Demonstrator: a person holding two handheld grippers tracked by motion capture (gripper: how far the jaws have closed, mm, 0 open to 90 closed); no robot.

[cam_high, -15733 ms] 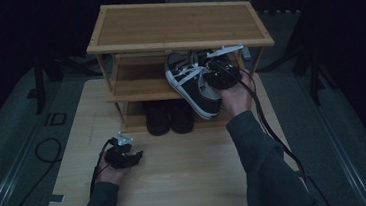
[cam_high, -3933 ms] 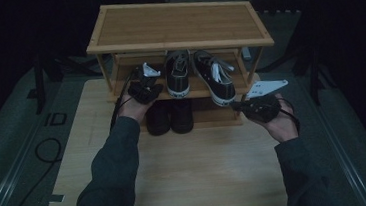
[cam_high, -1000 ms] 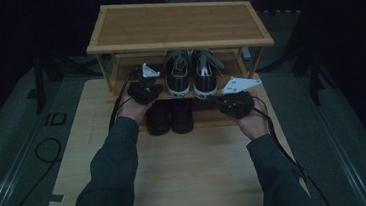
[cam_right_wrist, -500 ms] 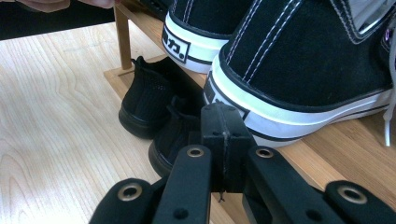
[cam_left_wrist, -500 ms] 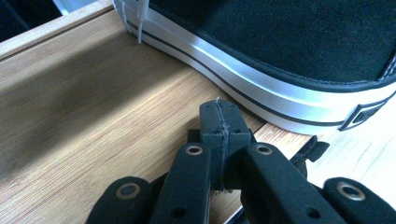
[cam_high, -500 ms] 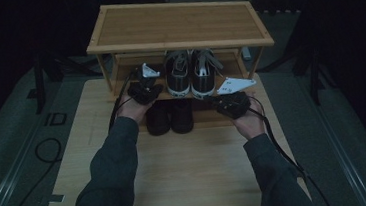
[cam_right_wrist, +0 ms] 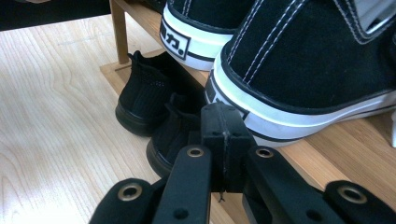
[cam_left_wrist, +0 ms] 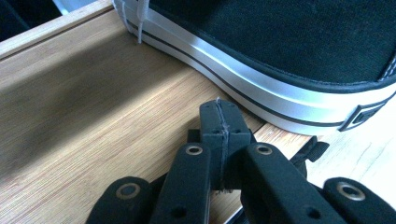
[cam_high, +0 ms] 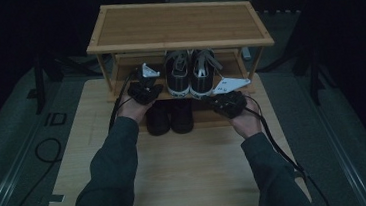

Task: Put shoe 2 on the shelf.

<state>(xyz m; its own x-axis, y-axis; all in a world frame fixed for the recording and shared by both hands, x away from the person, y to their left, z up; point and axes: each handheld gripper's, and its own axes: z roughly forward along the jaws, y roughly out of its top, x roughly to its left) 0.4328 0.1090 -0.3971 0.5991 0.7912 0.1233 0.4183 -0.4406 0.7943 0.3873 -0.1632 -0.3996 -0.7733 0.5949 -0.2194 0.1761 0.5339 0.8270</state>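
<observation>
On the middle shelf of the bamboo shoe rack [cam_high: 179, 25] stands a pair of black canvas sneakers with white soles [cam_high: 190, 72], heels at the front edge. The left hand-held gripper [cam_left_wrist: 219, 123] sits at the left front edge of that shelf, just beside the left sneaker's sole, jaws pressed together on nothing. The right hand-held gripper [cam_right_wrist: 223, 126] is by the right sneaker's heel, jaws also pressed together and empty. Below, two black sock-like shoes [cam_high: 169, 116] rest on the bottom shelf, above the pale wooden table [cam_high: 192, 172].
</observation>
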